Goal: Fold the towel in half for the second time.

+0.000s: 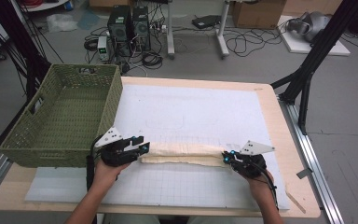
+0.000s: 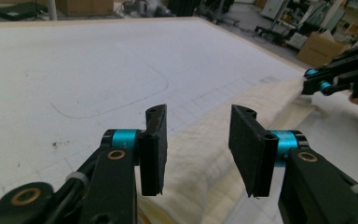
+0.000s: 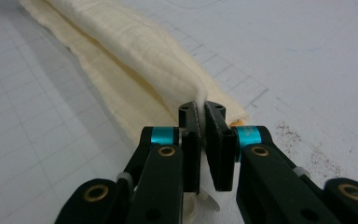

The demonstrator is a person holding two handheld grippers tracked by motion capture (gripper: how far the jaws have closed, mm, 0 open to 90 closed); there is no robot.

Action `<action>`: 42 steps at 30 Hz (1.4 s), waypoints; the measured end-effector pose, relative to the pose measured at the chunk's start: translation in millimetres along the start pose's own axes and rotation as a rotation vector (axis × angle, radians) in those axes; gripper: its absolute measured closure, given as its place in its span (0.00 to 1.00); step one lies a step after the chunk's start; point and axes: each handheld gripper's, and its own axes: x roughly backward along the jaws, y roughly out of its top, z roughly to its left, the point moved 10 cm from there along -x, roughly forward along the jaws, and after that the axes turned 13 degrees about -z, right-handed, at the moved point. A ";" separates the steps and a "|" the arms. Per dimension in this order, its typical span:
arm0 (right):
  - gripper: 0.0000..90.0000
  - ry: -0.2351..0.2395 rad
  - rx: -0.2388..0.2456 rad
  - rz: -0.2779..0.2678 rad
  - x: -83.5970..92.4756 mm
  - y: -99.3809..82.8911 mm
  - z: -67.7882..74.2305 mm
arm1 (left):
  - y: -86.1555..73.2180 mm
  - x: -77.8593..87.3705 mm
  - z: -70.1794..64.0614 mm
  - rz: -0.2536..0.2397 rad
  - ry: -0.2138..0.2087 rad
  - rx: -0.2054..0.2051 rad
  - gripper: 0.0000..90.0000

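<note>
One long cream cloth (image 1: 184, 154) lies folded on the white gridded mat (image 1: 191, 116), its long axis running from the left gripper (image 1: 142, 148) to the right gripper (image 1: 225, 158), so one end points at each pair of jaws. The left jaws stand wide apart with that end of the cloth (image 2: 205, 163) lying between and just beyond them, while the right gripper (image 3: 204, 122) is clenched on a raised corner of the cloth (image 3: 135, 60), which stretches away ahead of its tips. No writing can be read on the cloth or the green woven basket (image 1: 60, 116).

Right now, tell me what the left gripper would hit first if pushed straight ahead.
Probably the cream cloth: it lies between and just ahead of the open left gripper, running toward the right gripper. Depth is unclear.
</note>
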 end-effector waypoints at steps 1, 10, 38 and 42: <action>0.95 -0.003 -0.003 0.004 0.8 -0.8 0.3 | -3.6 -2.0 0.4 0.018 0.004 -0.008 0.70; 0.67 -0.013 -0.039 -0.021 8.9 5.7 -1.8 | -33.2 -9.0 -2.0 0.159 0.012 -0.037 0.77; 0.65 -0.082 -0.043 0.081 -34.5 -3.1 13.3 | -44.8 -8.1 -2.4 0.238 0.016 -0.046 0.80; 0.65 -0.092 -0.035 0.092 -29.3 -9.1 10.3 | -45.8 -6.7 -0.8 0.248 0.021 -0.040 0.80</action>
